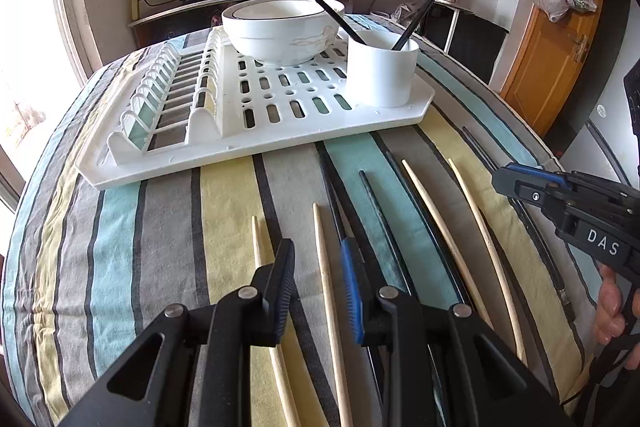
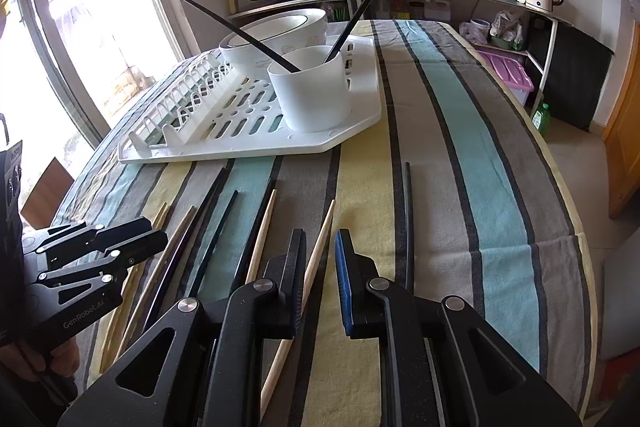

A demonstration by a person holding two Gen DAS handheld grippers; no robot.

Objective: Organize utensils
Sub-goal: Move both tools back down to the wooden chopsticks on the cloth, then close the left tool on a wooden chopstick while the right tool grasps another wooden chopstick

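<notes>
two grippers hang low over the near edge of the striped bench [image 1: 120,227], and neither has hold of anything: the left gripper [image 1: 316,259] has its jaws partly apart, straddling a pale wooden chopstick [image 1: 326,267] without pressing it, and the right gripper [image 2: 320,251] has its jaws likewise part open, with another wooden chopstick [image 2: 316,255] lying in the gap, untouched. most of the work looks still ahead. on the cloth around them lie several loose chopsticks, pale wood and black mixed, roughly side by side and pointing away from the viewer; one black chopstick [image 2: 408,219] lies apart at the right. farther back sits a white drying rack [image 1: 256,143], with its slotted plate section on the left standing bare. on the rack's near right corner stands a white utensil cup [image 1: 380,71] holding two black chopsticks [image 1: 428,7], the only pieces sorted so far. a white bowl [image 1: 280,27] rests behind it. judging by this, the loose sticks all remain to be carried to the cup.
</notes>
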